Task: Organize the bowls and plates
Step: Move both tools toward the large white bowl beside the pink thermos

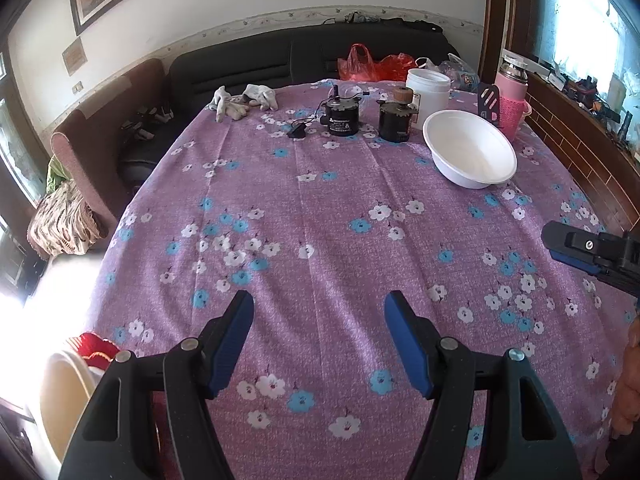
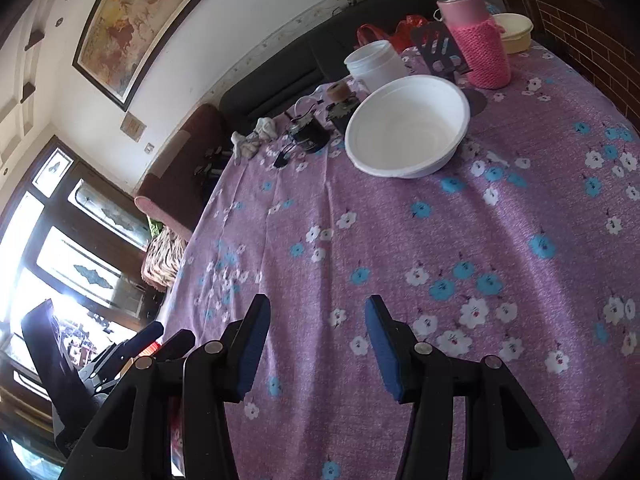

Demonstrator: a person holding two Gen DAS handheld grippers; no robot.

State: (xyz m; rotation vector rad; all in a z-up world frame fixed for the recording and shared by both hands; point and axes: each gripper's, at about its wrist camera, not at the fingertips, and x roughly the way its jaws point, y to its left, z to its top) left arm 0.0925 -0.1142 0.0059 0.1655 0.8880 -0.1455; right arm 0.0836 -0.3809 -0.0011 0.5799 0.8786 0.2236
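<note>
1. The left gripper (image 1: 319, 344) hangs over the purple flowered cloth (image 1: 320, 216), its blue pads well apart with only cloth showing between them; it holds nothing.
2. The right gripper (image 2: 318, 346) also stands over bare cloth, jaws moderately apart and empty. Its tip (image 1: 576, 246) shows at the right edge of the left view.
3. The white bowl (image 1: 470, 154) sits upright on the far right part of the table, well apart from both grippers. It looks empty.
4. Just behind the bowl stands a white jar (image 1: 428, 94); to its right a pink flask (image 1: 512, 96) in a knitted sleeve, with a dark slotted stand (image 1: 489, 104) between them.
5. Left of the jar are two black motors (image 1: 342, 116), a thin cable and small plug lying by the nearer one.
6. A pair of pale gloves (image 1: 244, 102) lies at the far left edge of the table.
7. A cream lidded container (image 2: 514, 32) sits behind the flask in the right view.
8. At the lower left of the left view, a pale rim (image 1: 66, 400) beside something red shows off the table edge; what it is cannot be told.
</note>
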